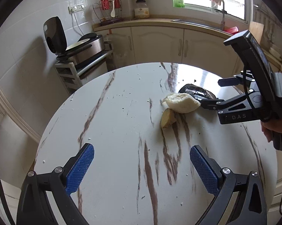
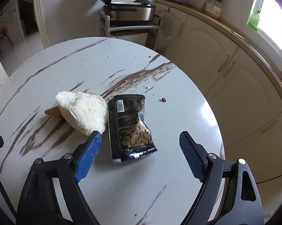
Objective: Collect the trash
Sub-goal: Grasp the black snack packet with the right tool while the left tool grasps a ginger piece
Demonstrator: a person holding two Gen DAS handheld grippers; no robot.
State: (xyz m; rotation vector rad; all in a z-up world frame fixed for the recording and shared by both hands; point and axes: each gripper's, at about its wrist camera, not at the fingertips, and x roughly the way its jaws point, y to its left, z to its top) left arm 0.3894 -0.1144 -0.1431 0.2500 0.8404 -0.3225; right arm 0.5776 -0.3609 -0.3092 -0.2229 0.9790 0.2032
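Right hand-held gripper (image 2: 140,142): jaws spread, straddling near end of black wrapper (image 2: 130,127) on round marble-look desk (image 2: 52,65). Bread lump (image 2: 83,110) touches wrapper's left edge; brownish peel (image 1: 167,118) beside bread. Left hand-held gripper (image 1: 141,155): spread, nothing between jaws. Beyond wrapper: crumbs, cream cabinets (image 2: 212,56), appliance cart (image 2: 128,16).

Marble round table (image 1: 122,112), rice cooker (image 2: 129,11)

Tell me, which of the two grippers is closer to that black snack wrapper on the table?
The right gripper. It is open, with the black wrapper lying between its fingers. The left gripper, also open, sits well back across the table, with the white bun in between.
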